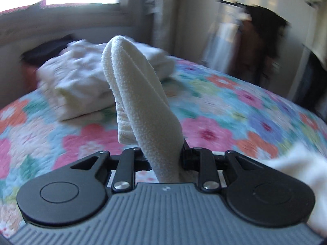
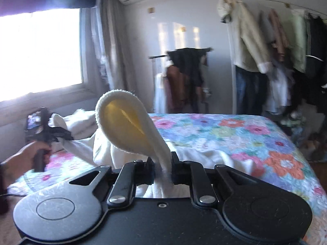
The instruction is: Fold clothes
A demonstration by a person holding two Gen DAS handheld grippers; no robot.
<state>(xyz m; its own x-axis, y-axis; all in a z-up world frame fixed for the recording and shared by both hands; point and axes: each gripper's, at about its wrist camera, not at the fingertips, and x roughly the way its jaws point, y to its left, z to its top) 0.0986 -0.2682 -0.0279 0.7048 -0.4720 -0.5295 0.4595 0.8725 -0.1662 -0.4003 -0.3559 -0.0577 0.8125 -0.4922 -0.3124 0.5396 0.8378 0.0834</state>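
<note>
A cream fleece garment is held up over the bed by both grippers. In the left wrist view my left gripper (image 1: 163, 159) is shut on a fold of the cream garment (image 1: 134, 85), which stands up in front of the camera. In the right wrist view my right gripper (image 2: 163, 173) is shut on a ribbed edge of the same garment (image 2: 126, 126), with the rest hanging down to the bed. The left gripper (image 2: 59, 134) and the hand holding it also show at the far left of the right wrist view.
The bed has a floral quilt (image 1: 235, 112) (image 2: 235, 134). A pile of white folded clothes (image 1: 77, 83) lies at its far side near the window (image 2: 38, 51). Clothes racks with hanging garments (image 2: 276, 51) stand along the wall beyond the bed.
</note>
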